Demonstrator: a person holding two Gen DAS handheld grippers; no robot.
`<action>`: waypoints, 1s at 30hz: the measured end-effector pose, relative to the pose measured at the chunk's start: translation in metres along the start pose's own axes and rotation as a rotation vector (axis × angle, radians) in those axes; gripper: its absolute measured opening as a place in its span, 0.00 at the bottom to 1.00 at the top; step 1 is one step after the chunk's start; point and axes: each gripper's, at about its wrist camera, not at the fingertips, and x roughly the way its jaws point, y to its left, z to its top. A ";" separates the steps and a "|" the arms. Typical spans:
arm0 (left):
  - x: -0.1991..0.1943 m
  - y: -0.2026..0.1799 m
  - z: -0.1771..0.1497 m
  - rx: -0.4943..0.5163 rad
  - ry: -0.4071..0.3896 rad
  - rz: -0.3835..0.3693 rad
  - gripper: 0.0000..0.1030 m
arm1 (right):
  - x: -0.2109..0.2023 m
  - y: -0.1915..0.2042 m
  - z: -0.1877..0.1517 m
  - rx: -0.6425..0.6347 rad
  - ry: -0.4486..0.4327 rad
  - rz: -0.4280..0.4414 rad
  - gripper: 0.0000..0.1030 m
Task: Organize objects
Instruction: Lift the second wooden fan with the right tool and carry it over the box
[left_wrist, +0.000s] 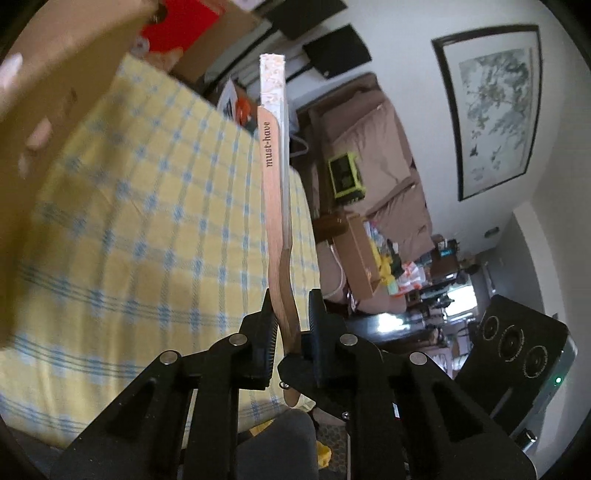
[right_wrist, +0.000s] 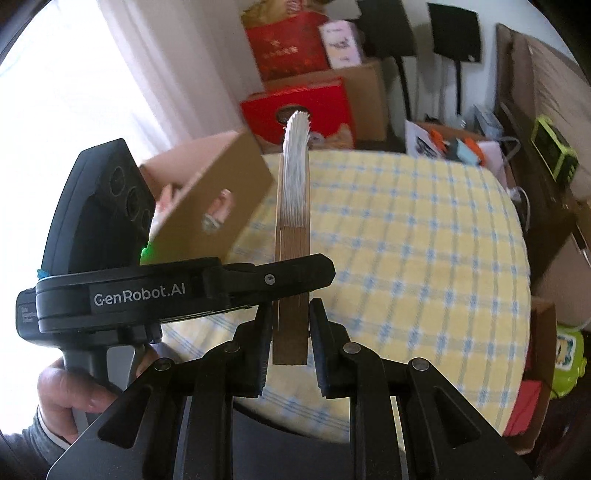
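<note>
A folded hand fan with wooden ribs marked "must-have" and white paper folds is held upright over the round table with a yellow-and-blue checked cloth. My left gripper is shut on the fan's lower ribs. In the right wrist view the same fan stands between my right gripper's fingers, which are closed around its wooden base. The left gripper body crosses in front of the fan there. A cardboard box sits on the table's left side.
Red gift boxes and cardboard boxes stand behind the table. A brown sofa with a green device lies beyond. An open carton with items and a framed picture show too.
</note>
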 end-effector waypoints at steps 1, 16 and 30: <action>-0.007 0.000 0.004 0.003 -0.013 0.004 0.13 | 0.000 0.005 0.004 -0.008 -0.002 0.005 0.19; -0.109 0.040 0.061 -0.019 -0.168 0.076 0.13 | 0.039 0.110 0.065 -0.178 0.019 0.097 0.19; -0.149 0.110 0.078 -0.056 -0.189 0.222 0.13 | 0.113 0.158 0.085 -0.188 0.109 0.180 0.19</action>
